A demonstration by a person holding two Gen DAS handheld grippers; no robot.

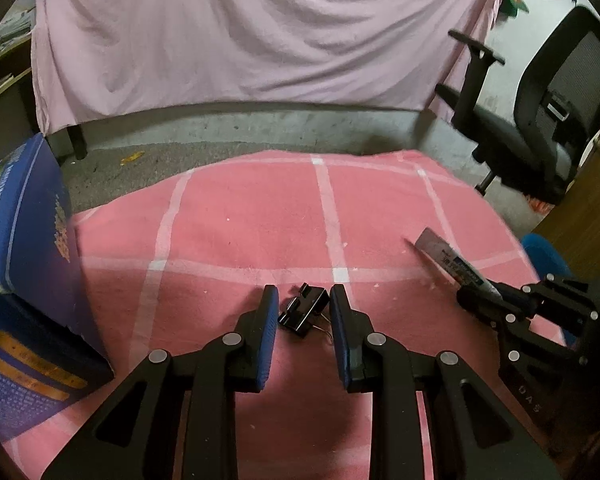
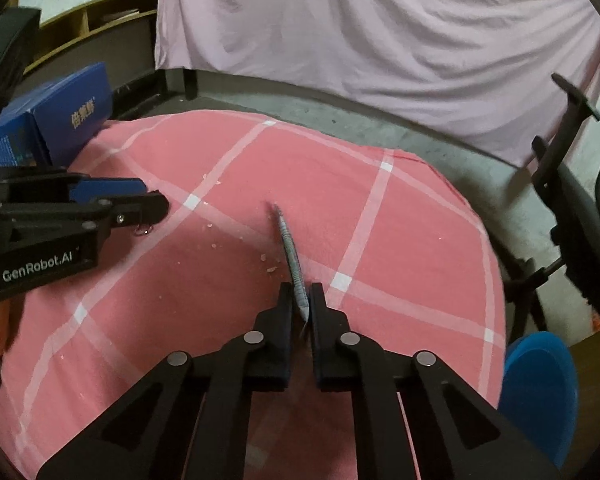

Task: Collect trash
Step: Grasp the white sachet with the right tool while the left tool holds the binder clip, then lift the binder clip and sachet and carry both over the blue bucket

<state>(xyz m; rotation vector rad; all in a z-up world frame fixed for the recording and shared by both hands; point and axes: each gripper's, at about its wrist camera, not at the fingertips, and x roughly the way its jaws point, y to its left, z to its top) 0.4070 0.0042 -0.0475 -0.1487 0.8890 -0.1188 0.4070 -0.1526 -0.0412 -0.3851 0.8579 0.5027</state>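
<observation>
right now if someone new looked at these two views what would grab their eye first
First the pink checked cloth filling both views. On it, the right gripper is shut on a flat silvery wrapper that sticks out edge-on ahead of its fingers. The left gripper stands open around a black binder clip, with a blue box at the cloth's left edge.

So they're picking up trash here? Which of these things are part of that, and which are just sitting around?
Part of the job:
- flat wrapper, clamped in the right hand-held gripper
- black binder clip, lying between the open fingers of the left hand-held gripper
- crumbs on the pink cloth

Just lying about:
- blue box
- office chair
- pink sheet hanging behind
</observation>
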